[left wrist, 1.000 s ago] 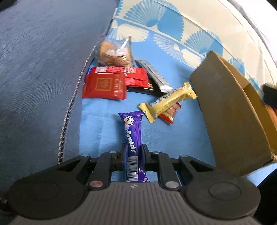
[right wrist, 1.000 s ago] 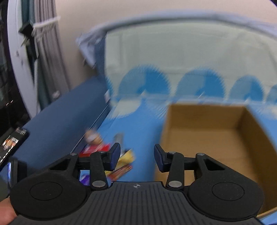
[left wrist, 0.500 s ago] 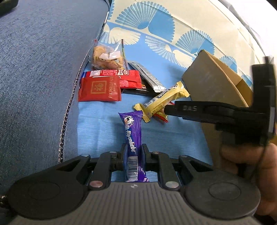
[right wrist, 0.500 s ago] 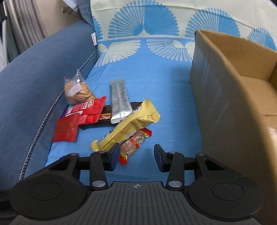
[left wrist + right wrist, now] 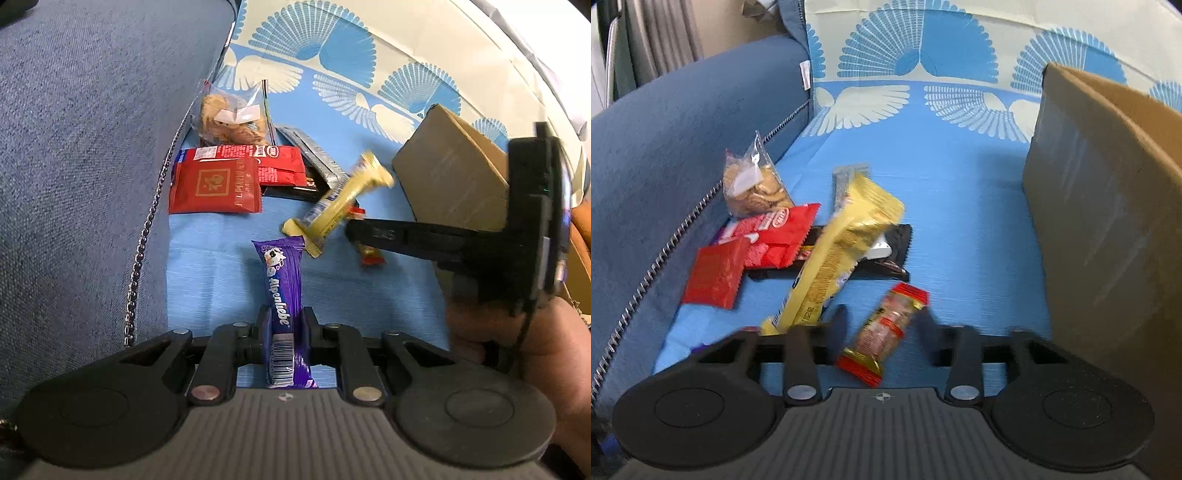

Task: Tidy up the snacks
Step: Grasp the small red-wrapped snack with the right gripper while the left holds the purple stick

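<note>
Your left gripper point(image 5: 284, 328) is squeezed tight on the purple candy bar point(image 5: 282, 291). The bar sticks out past the fingers and lies along the blue cloth point(image 5: 214, 258).

Your right gripper point(image 5: 882, 328) is low over the cloth, and its jaws are closing right now. The little red and gold snack bar point(image 5: 886, 332) lies between the two fingers. The fingers look blurry, and they do not press on the bar yet. From the left camera you see that gripper come in from the right side, with your hand point(image 5: 517, 350) on its handle.

The yellow bar point(image 5: 842, 251) lies just to the left of the little red bar, with its far end on top of a black packet point(image 5: 894, 254). A silver packet point(image 5: 846, 177) peeks out behind the yellow bar. Two red packets point(image 5: 753, 251) lie to the left, one partly on the other. A clear bag of cookies point(image 5: 753, 188) sits behind them, next to the dark blue cushion point(image 5: 665, 147) with the zipper.

The brown cardboard box point(image 5: 1108, 221) stands on the right side of the cloth, open at the top, near the little red bar.
</note>
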The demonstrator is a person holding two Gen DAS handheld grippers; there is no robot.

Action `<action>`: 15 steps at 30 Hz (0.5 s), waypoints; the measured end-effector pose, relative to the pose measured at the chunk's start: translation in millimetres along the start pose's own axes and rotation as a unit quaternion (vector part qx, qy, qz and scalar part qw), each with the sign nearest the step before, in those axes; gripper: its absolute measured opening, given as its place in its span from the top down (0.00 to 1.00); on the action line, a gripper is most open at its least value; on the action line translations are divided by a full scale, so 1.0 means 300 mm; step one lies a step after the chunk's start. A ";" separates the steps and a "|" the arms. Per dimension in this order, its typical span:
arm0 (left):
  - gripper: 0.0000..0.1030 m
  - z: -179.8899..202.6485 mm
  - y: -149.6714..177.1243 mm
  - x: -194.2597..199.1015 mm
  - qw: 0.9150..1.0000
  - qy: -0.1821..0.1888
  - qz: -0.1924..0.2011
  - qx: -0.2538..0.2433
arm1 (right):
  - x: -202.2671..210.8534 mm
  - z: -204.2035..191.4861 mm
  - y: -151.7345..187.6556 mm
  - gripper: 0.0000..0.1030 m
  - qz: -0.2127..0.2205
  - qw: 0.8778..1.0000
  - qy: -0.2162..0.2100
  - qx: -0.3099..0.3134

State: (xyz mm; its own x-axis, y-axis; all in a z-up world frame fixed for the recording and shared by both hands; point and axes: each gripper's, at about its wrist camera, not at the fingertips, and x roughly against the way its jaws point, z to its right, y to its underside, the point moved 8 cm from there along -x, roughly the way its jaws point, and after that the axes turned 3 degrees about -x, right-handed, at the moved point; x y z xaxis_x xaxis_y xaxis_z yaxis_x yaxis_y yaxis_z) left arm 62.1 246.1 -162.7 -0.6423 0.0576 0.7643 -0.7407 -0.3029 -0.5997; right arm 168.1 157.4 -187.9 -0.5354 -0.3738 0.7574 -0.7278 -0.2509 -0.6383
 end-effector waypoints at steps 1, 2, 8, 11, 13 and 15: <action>0.83 -0.001 0.000 0.000 1.000 0.000 0.000 0.000 | 0.006 0.004 0.001 0.81 -0.001 1.000 0.000 0.002; 0.83 -0.001 0.000 0.000 1.000 0.000 0.000 0.001 | 0.013 0.007 0.002 0.81 -0.003 1.000 -0.002 0.003; 0.83 0.000 0.002 0.001 1.000 0.000 -0.001 0.003 | 0.097 0.016 -0.004 0.83 -0.006 1.000 -0.005 0.024; 0.83 0.000 0.003 -0.002 1.000 0.002 -0.004 0.007 | 0.162 0.008 -0.004 0.83 -0.031 0.999 -0.031 0.021; 0.83 -0.001 0.002 0.000 1.000 0.003 -0.002 0.008 | 0.216 -0.004 0.008 0.83 -0.055 0.997 -0.052 0.015; 0.83 -0.002 0.001 0.003 1.000 0.005 0.000 0.009 | 0.288 -0.026 0.026 0.83 -0.067 0.995 -0.067 0.038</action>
State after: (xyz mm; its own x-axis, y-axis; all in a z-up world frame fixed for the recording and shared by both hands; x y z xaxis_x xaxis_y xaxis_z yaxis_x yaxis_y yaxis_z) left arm 61.1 246.7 -162.3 -0.6437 0.0674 0.7623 -0.7376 -0.3201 -0.5945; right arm 112.7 130.2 -126.5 -0.3711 -0.4463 0.8143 -0.7508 -0.3718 -0.5459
